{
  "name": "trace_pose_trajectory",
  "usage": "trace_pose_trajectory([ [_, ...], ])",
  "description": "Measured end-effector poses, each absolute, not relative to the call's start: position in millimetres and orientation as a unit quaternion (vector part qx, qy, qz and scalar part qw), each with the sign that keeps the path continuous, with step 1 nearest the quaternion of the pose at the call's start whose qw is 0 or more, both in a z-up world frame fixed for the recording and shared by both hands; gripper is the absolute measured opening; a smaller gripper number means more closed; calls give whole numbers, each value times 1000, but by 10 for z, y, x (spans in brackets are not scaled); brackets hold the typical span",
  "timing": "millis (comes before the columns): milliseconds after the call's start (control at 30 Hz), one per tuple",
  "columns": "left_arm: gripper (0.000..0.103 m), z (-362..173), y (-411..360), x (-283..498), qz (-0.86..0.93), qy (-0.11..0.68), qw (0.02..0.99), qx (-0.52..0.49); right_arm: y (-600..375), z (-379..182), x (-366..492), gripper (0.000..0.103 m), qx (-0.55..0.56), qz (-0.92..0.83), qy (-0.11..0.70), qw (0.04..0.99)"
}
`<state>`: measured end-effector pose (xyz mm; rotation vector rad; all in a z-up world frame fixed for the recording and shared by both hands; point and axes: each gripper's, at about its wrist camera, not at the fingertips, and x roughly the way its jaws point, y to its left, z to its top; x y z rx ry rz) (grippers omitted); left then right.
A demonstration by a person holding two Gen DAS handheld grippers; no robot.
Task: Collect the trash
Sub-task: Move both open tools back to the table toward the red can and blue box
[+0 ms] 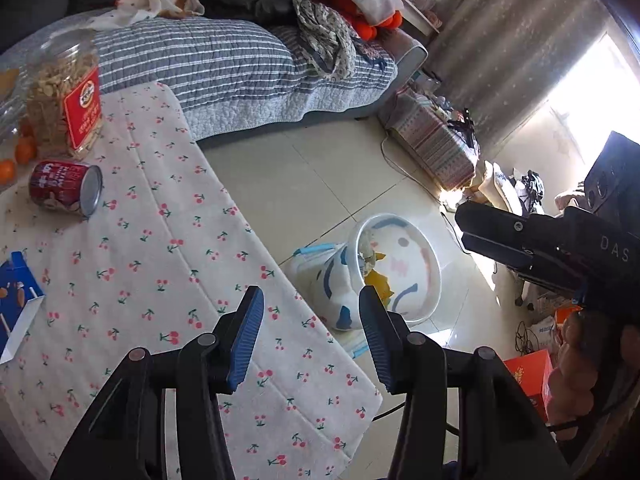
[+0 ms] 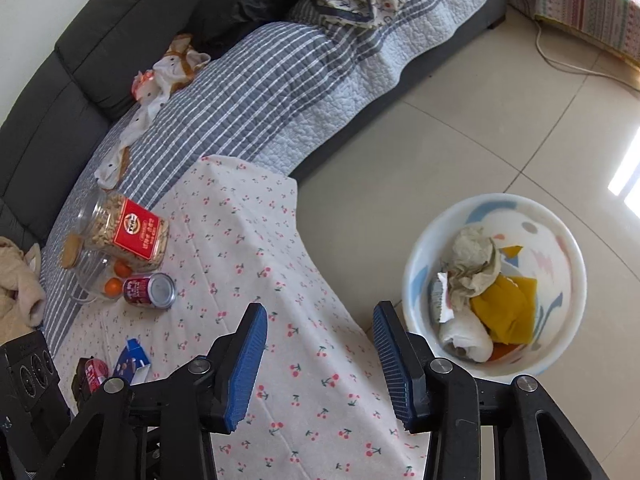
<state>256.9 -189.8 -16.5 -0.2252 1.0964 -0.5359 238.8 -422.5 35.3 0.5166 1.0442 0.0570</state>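
A white patterned bin (image 2: 568, 280) stands on the floor beside the table, holding crumpled paper (image 2: 474, 264), a yellow piece and a white roll; it also shows in the left wrist view (image 1: 420, 260). A red can (image 1: 66, 192) lies on its side on the cherry-print tablecloth (image 1: 160, 264), also in the right wrist view (image 2: 150, 291). A blue carton (image 1: 18, 300) lies near the table's left edge, also in the right wrist view (image 2: 132, 360). My left gripper (image 1: 312, 340) is open and empty above the table edge. My right gripper (image 2: 320, 364) is open and empty, next to the bin.
A jar of nuts (image 1: 66, 96) and oranges (image 1: 24, 148) stand at the back of the table. A sofa with a striped quilt (image 2: 260, 80) and clothes lies behind. Boxes and cables (image 1: 532, 372) clutter the floor at right. A red packet (image 2: 94, 372) lies by the carton.
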Motion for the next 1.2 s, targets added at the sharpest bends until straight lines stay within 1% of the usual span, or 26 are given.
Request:
trace_pose_trajectory([
  [200, 54, -120, -912, 2478, -172, 526, 822, -132, -3524, 448, 2439, 54, 202, 95, 501, 836],
  [300, 56, -61, -371, 2412, -139, 525, 824, -162, -3138, 471, 2466, 54, 175, 137, 502, 836],
  [433, 59, 14, 302, 2299, -81, 520, 832, -175, -2630, 595, 2414, 54, 144, 212, 486, 836],
  [500, 61, -13, 649, 2252, -52, 520, 831, -189, -2408, 644, 2388, 57, 149, 251, 481, 826],
  [533, 61, -44, 832, 2231, -38, 520, 829, -200, -2318, 642, 2391, 60, 154, 263, 482, 822],
  [600, 61, -113, 1179, 2205, -9, 523, 823, -224, -2140, 590, 2418, 63, 159, 276, 489, 812],
  [800, 61, -413, 2048, 2071, 55, 526, 798, -288, -1663, 141, 2626, 63, 151, 261, 539, 786],
  [933, 61, -528, 2262, 2052, 60, 526, 786, -319, -1421, -196, 2764, 63, 167, 249, 577, 760],
  [1033, 61, -498, 2170, 2108, 40, 526, 790, -312, -1330, -361, 2871, 63, 167, 232, 587, 758],
  [1200, 61, -502, 1992, 2252, 15, 530, 792, -303, -1195, -675, 3023, 63, 202, 224, 610, 733],
])
